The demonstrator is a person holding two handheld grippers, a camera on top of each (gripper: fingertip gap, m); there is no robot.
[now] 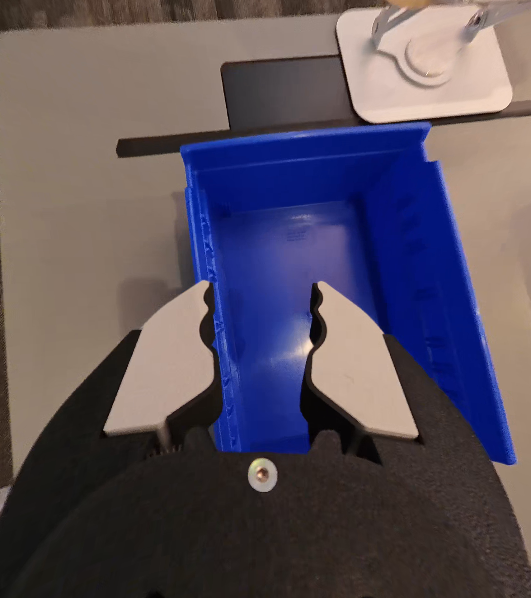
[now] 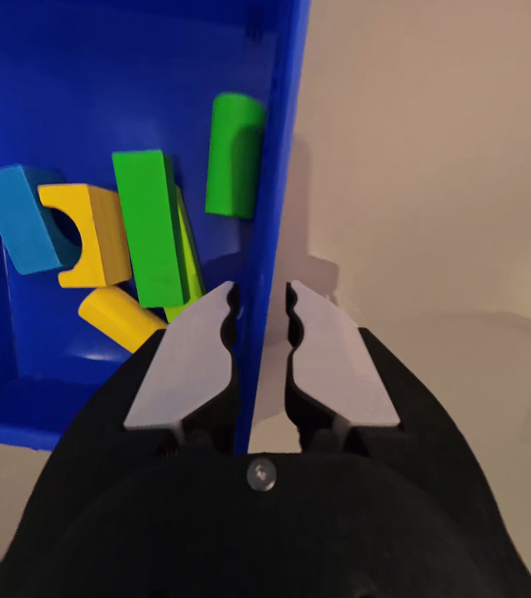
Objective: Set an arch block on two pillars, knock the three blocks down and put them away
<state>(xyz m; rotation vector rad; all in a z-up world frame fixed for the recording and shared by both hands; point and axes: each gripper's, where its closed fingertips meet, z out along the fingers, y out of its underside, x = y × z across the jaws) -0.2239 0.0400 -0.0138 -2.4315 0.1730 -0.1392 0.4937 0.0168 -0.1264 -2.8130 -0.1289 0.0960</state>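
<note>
straddling the left side wall of a blue bin [image 1: 290, 168], the left hand-held gripper [image 1: 262, 284] has its jaws spread apart, one finger outside the wall over the grey tabletop [image 1: 80, 161] and the other over the bin's floor; nothing is clamped between them. from this view the bin's floor shows bare, and the blocks are out of sight. beyond the bin lie a dark flat panel [image 1: 277, 90] and a white stand base [image 1: 426, 64] with a clear fitting on it.

the right hand-held gripper [image 2: 262, 286] sits astride the opposite side wall of the blue bin [image 2: 287, 161], jaws parted with gaps to the wall on both sides, so it grips nothing. inside the bin the blocks lie jumbled: a yellow arch block [image 2: 96, 236] on its side, with a blue block [image 2: 15, 220] leaning against it, a dark green rectangular block [image 2: 151, 226] overlapping a lime green block [image 2: 188, 259], a yellow cylinder [image 2: 118, 317] near the left finger, and a green cylinder [image 2: 232, 155] lying against the wall. both views are somewhat motion-blurred.
</note>
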